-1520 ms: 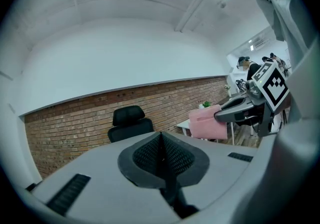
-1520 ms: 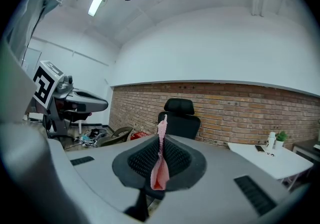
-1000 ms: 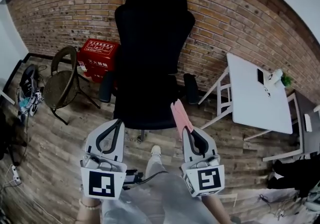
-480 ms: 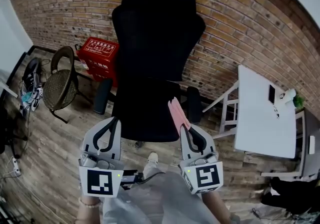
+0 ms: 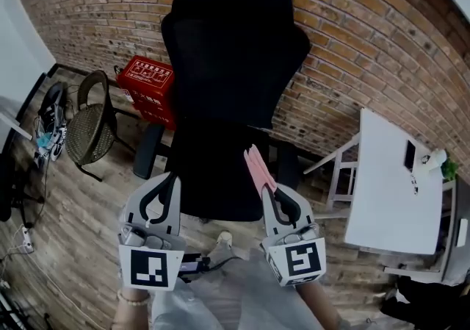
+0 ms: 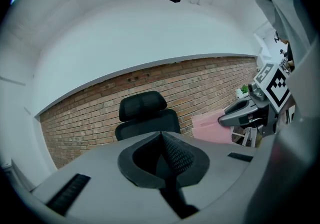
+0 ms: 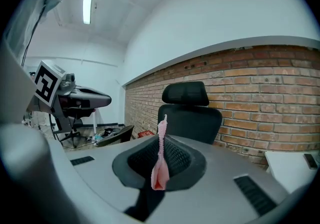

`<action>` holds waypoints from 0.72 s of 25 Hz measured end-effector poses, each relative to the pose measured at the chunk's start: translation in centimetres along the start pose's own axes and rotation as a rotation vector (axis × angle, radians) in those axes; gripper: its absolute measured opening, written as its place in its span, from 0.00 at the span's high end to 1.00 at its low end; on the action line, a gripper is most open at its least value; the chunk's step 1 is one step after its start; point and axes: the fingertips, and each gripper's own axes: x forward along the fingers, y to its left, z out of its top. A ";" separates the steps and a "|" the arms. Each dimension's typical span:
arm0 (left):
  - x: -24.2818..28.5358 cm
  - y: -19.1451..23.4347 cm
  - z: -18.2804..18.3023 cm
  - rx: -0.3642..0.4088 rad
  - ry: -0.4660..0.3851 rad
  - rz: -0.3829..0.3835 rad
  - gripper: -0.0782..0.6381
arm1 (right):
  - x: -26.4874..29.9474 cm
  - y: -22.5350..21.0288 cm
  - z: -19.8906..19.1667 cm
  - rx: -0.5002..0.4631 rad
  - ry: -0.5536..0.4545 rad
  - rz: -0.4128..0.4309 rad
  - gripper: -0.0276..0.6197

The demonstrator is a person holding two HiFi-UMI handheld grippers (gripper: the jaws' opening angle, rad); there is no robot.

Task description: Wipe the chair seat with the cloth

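support: wood-plank floor (image 5: 66, 211) | standing on it: black office chair (image 5: 228, 64); wicker chair (image 5: 84, 130); red box (image 5: 147, 79); white table (image 5: 389, 189)

We see a black chair (image 5: 228, 64) in the middle, against a wall (image 5: 352, 42) of red-brown bricks with pale mortar lines. The cloth (image 5: 258, 168) is pink. At the bottom, the left gripper (image 5: 173, 177) and right gripper (image 5: 266, 188) are grey, each with a black-and-white square pattern. At the left are a red box (image 5: 145, 75) with white print and a dark brown woven seat (image 5: 87, 130). The counter (image 5: 393, 181) at the right is white, and the floor (image 5: 66, 203) shows brown planks.
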 end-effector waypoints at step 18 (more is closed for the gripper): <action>7.8 0.4 -3.7 -0.005 0.023 -0.101 0.87 | 5.3 -2.3 -5.1 0.069 0.103 -0.044 0.88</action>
